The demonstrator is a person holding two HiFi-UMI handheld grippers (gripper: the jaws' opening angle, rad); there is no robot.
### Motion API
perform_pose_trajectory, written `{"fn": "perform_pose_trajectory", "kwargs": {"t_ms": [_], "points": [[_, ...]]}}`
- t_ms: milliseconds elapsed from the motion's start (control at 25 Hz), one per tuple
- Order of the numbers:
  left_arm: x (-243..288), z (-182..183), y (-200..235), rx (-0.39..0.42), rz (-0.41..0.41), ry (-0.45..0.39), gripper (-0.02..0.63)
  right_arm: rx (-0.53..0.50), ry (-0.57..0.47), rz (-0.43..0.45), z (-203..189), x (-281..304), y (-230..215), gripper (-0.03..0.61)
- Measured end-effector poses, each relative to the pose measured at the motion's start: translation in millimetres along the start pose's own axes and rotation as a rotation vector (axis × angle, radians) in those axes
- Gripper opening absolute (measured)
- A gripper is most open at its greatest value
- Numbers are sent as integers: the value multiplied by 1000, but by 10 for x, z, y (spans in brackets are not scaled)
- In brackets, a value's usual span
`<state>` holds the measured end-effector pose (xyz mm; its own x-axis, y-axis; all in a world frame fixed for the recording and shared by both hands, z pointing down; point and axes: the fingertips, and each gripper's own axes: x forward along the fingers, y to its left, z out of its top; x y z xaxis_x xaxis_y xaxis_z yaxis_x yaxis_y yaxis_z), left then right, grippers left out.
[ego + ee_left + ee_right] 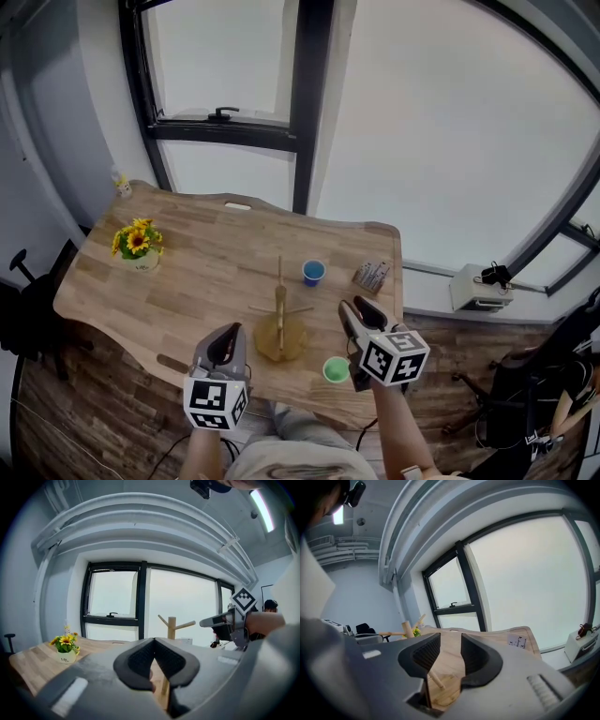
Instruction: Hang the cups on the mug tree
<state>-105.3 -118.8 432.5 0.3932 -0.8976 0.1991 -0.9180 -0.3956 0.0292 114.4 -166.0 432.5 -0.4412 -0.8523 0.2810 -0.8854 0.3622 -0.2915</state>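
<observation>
A wooden mug tree (280,321) stands near the table's front edge, with bare pegs. A blue cup (313,272) sits upright just behind and right of it. A green cup (336,369) sits at the front edge, right of the tree's base. My left gripper (228,332) hovers left of the tree; its jaws (153,641) are shut with nothing in them, and the tree (172,625) rises beyond them. My right gripper (357,308) hangs above the green cup, between the two cups; it is open (450,640) and empty, with the tree (408,629) to its left.
A pot of sunflowers (139,247) stands at the table's left. A small holder with sticks (372,276) sits near the right edge. A white box (478,286) rests on the sill beyond. A black chair (26,314) is left of the table.
</observation>
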Motion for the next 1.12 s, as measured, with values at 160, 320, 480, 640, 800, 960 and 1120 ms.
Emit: {"fn": "perform_pose_trajectory", "kwargs": {"t_ms": [160,320,480,640,800,960,1120], "points": [[174,63,173,10,9,-2,5,28,19,2,33,260,-144,141],[326,87,361,13,24,4,5,68,51,3,-10,507,-264,141],[503,78,505,11,34,15,5,130,79,3,-54,741,-428,141],[673,-7,623,1,30,40,5,212,120,-4,-193,990,-592,141],[831,-99,740,-8,28,67,5,307,153,-1,-336,1258,-722,141],[954,-200,839,-12,24,93,5,398,188,-9,-506,1503,-837,140],[1053,-260,921,-21,20,110,5,448,236,-23,-673,1707,-963,140]]}}
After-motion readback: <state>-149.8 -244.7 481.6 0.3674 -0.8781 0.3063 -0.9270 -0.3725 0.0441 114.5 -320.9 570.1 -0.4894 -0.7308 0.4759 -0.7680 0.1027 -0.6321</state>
